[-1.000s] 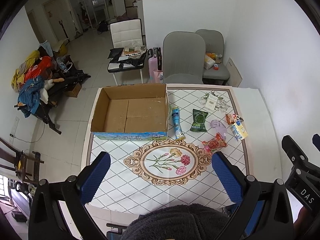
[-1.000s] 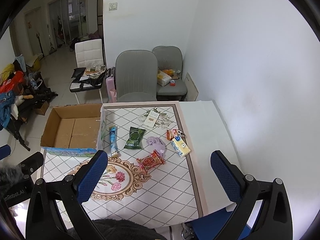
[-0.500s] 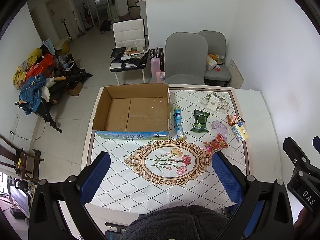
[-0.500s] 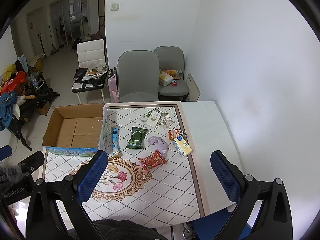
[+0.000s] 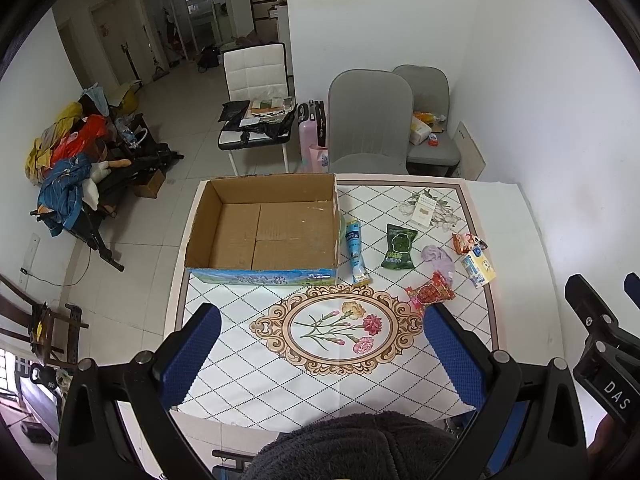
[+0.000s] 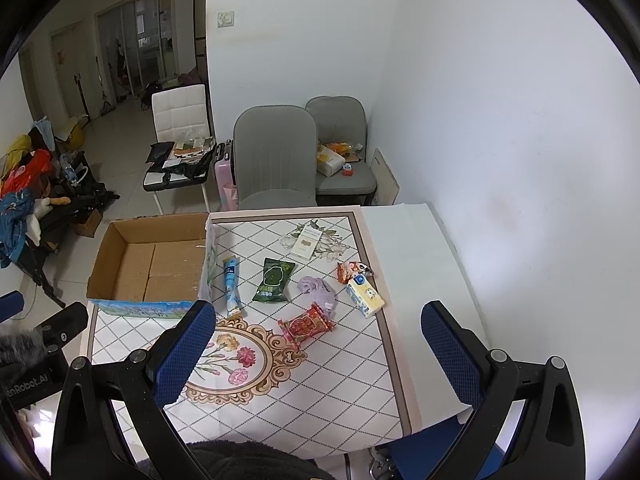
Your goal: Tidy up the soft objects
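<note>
An open, empty cardboard box (image 5: pixel 260 232) (image 6: pixel 156 264) stands on the table's left side. To its right lie a blue tube (image 5: pixel 355 251) (image 6: pixel 231 286), a green pouch (image 5: pixel 399 245) (image 6: pixel 274 280), a purple cloth (image 5: pixel 439 261) (image 6: pixel 320 291), a red packet (image 5: pixel 430 292) (image 6: pixel 306 325), a yellow-blue tissue pack (image 5: pixel 478 269) (image 6: pixel 365 295), a small orange packet (image 5: pixel 466 241) (image 6: pixel 352 270) and a white card (image 5: pixel 425 211) (image 6: pixel 307 242). My left gripper (image 5: pixel 320 356) and right gripper (image 6: pixel 316 356) are both open and empty, high above the table's near side.
The table carries a patterned cloth (image 5: pixel 336 360) with a flower medallion. Two grey chairs (image 5: pixel 370 120) stand behind the table by the white wall. A white chair (image 5: pixel 256 92) with clutter and a rack of clothes (image 5: pixel 68 168) are on the floor to the left.
Both views have shifted slightly, so the table and objects sit a little lower and nearer in frame. Nothing on the table moved; both grippers stay open.
</note>
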A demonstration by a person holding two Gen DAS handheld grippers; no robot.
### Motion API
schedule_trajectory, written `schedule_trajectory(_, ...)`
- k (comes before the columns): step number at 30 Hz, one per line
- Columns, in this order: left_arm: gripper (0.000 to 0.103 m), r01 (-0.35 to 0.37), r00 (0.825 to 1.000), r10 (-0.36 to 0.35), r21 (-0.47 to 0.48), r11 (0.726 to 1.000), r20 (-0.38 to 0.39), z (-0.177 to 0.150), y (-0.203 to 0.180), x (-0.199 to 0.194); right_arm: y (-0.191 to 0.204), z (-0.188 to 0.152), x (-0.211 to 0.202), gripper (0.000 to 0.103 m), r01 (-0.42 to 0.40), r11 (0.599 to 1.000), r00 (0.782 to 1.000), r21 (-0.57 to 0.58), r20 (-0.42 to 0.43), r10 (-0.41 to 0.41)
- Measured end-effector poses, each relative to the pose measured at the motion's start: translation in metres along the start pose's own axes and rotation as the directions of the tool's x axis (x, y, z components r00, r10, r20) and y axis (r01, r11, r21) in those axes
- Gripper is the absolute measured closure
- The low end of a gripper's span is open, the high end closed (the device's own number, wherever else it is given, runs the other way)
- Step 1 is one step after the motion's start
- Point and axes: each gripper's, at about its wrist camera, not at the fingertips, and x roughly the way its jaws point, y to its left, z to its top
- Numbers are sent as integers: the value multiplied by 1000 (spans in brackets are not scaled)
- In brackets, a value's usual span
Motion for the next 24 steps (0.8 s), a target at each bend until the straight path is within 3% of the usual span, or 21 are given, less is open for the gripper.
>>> schedule_trajectory(24, 0, 2, 1000, -2, 0, 1000, 13, 8, -3, -2, 5, 1, -2, 0, -14, 1000, 1000, -4, 2, 14)
